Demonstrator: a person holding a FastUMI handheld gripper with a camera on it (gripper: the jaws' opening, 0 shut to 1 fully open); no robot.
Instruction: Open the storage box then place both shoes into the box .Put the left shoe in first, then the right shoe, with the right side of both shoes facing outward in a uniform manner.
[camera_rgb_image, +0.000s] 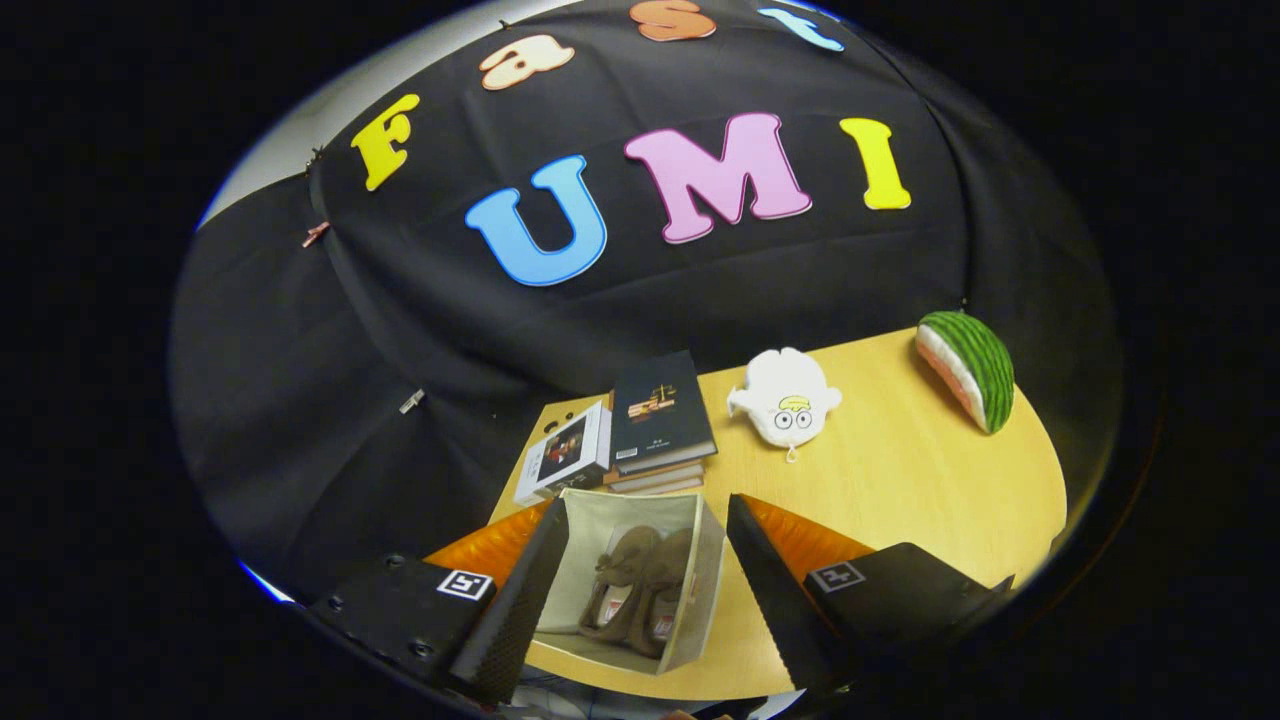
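the gripper (640, 590) hangs spread wide, empty — the open storage box (705, 570) sits on the table (900, 480) between its fingers, both shoes (640, 590) side by side inside, long axes running away from it.

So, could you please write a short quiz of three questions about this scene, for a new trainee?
1. True or false: both brown shoes already lie inside the open storage box.
2. The gripper is: A) shut on a shoe, B) open, its fingers spread to either side of the box, C) shut on the box wall.
3. Which thing lies on the table between the stack of books and the watermelon slice toy?

Key: 1 true; 2 B; 3 the white plush toy.
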